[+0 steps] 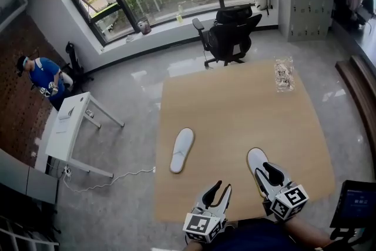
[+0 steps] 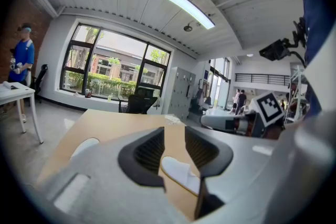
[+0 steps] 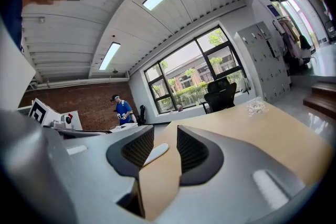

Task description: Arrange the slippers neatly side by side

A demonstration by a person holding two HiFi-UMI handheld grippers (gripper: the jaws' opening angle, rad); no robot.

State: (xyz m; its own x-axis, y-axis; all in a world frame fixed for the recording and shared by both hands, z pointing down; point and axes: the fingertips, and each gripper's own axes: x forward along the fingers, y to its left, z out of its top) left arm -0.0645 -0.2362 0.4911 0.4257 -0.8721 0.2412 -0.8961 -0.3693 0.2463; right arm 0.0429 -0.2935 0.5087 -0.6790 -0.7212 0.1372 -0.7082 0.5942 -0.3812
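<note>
Two slippers apart on desk, both claws open.
Left slipper point(image 1: 181, 150) is lying left of centre on the desk point(image 1: 235, 97). Left claw point(image 1: 222, 187) is hovering by the near edge, jaws apart, gripping nothing. Right slipper point(image 1: 256, 158) is lying well apart, with right claw point(image 1: 262, 171) hanging over its near end, jaws apart, empty.
</note>
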